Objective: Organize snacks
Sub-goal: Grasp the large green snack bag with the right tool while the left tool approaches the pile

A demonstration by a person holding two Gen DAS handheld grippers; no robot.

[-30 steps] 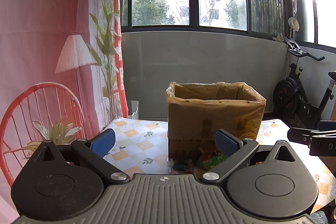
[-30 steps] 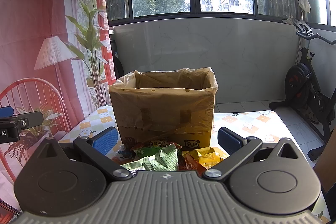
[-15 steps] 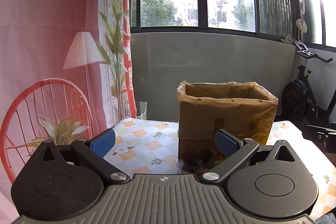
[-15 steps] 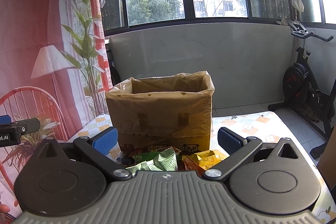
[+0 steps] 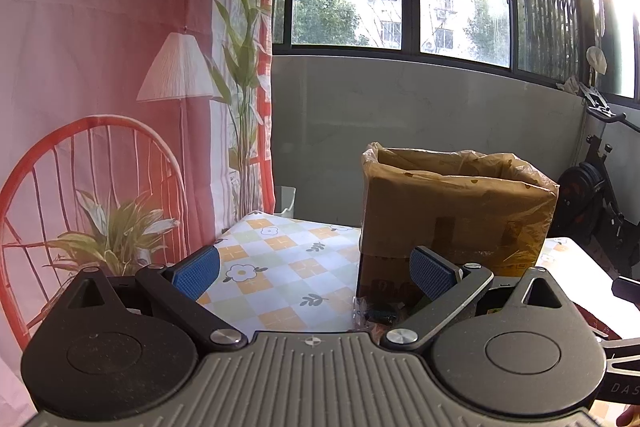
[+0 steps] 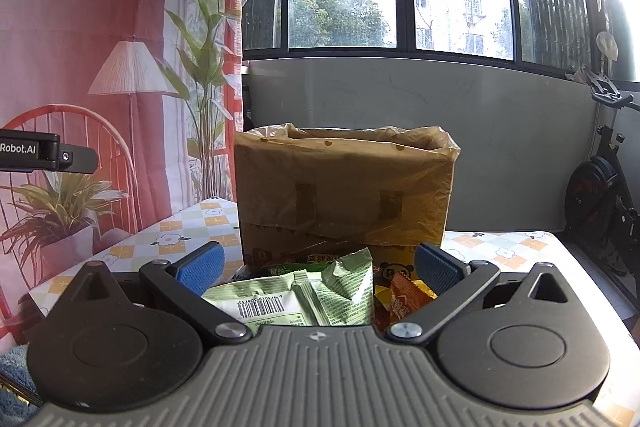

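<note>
**Snacks not yet in the box**

Both of my tools are spread wide and carry nothing. My right gripper (image 6: 318, 269) hangs just above a heap of packets on the table (image 6: 508, 251): a green packet (image 6: 304, 299) with a barcode lies nearest, between the two blue pads, and a red packet (image 6: 404, 303) and a yellow one sit just beside it, all crowded against the front foot of the cardboard box (image 6: 344, 195). My left gripper (image 5: 314, 269) points at the box's left corner, over bare checked tablecloth, with a small dark wrapper (image 5: 378, 315) on the cloth near its right finger.

By my reckoning the job is barely begun (if the lined box is where the snacks belong, which I take to be so). Every packet I can see is outside it, so picking up and dropping in are all still ahead.

Much is kept from me. The box's rim stands above both cameras, so I cannot tell whether anything lies inside. My own gripper bodies cover the near table, and the heap's lower packets are buried under the green one. The printing is too small to read.
</note>
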